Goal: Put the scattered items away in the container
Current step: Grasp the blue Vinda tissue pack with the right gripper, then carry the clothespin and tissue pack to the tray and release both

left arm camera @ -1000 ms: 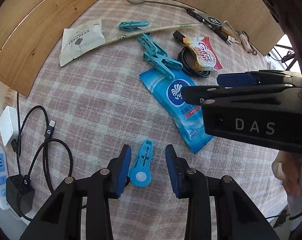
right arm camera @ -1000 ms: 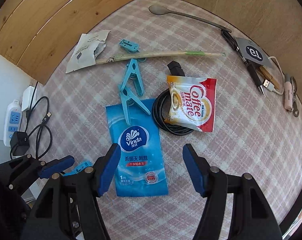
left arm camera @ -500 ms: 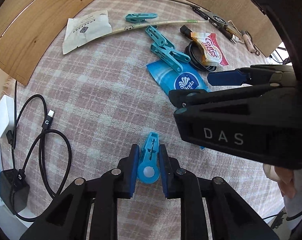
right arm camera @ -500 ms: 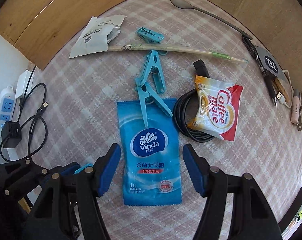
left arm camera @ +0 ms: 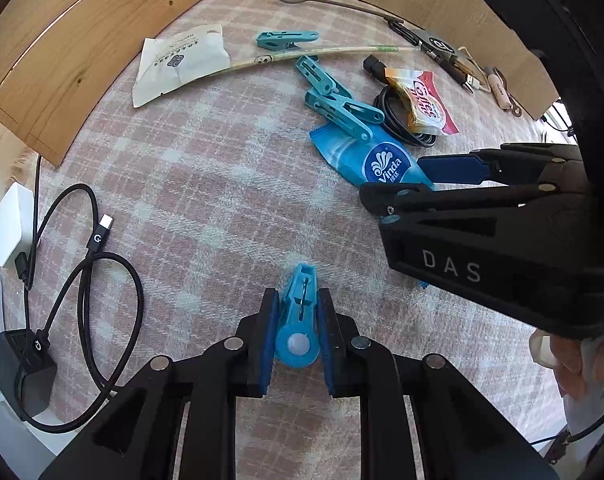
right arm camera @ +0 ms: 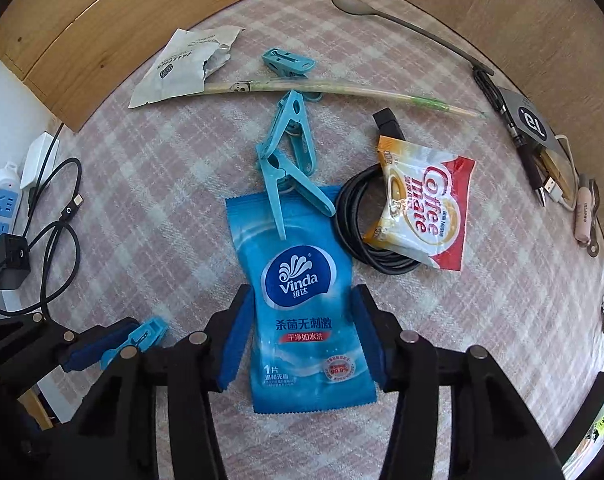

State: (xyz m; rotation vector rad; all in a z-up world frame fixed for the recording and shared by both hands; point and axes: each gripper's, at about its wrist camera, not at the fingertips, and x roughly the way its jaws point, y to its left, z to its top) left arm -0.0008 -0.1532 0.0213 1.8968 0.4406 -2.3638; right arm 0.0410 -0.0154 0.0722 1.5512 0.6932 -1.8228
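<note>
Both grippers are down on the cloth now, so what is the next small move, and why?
Probably finish closing the right gripper on the blue wipe packet. Its jaws are closing with the packet between them, pads seemingly not yet pressing. The left gripper already pinches a blue clothespin, so after that both could lift.

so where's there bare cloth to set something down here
Open cloth lies between the black cable at left, the white packet and the Vinda wipe pack. Crowded: clothespins, coiled cord and Coffee mate sachet cluster mid-right.
</note>
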